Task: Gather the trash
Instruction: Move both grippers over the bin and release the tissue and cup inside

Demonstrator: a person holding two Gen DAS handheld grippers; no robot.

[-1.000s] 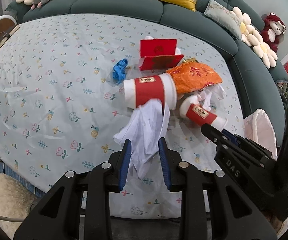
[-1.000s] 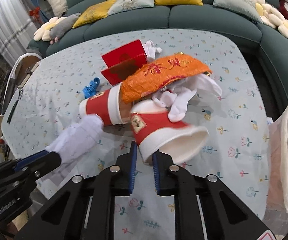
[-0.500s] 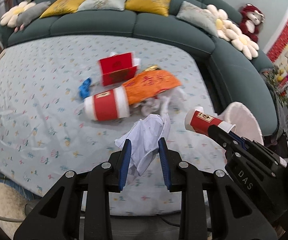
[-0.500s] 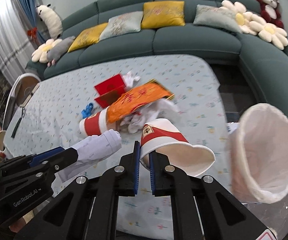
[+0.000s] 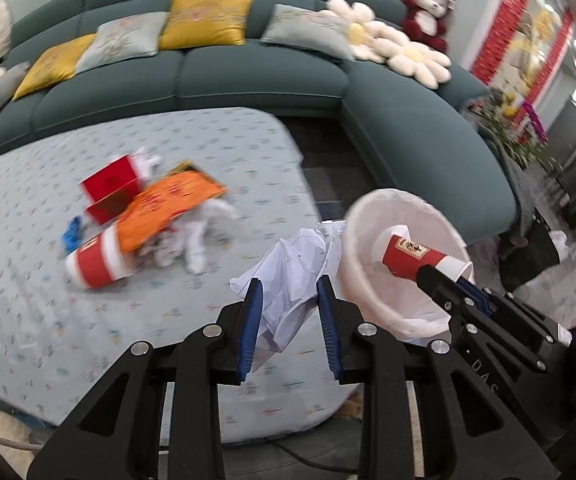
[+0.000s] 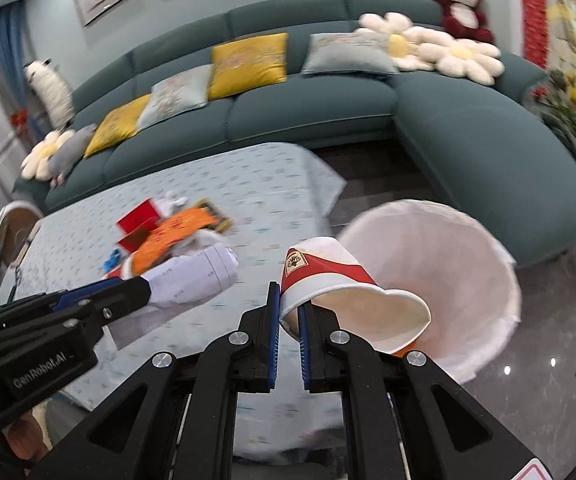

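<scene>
My left gripper (image 5: 289, 292) is shut on a crumpled white paper (image 5: 291, 276) and holds it above the table's right edge, beside a white trash bin (image 5: 367, 280). The paper also shows in the right wrist view (image 6: 192, 276). My right gripper (image 6: 289, 300) is shut on the rim of a red-and-white paper cup (image 6: 327, 280). In the left wrist view the cup (image 5: 415, 252) hangs over the bin's mouth. The bin (image 6: 467, 272) stands on the floor to the right of the table.
On the flowered tablecloth (image 5: 48, 300) lie another red-and-white cup (image 5: 96, 260), an orange packet (image 5: 168, 204), red envelopes (image 5: 110, 188), white tissue (image 5: 200, 236) and a blue scrap (image 5: 72, 234). A dark green sofa (image 5: 407, 128) wraps around the back and right.
Both grippers have lifted off the table and swung right with their loads. The cup has gone from beside the trash pile to over the bin; the paper now hangs at the table's edge.
</scene>
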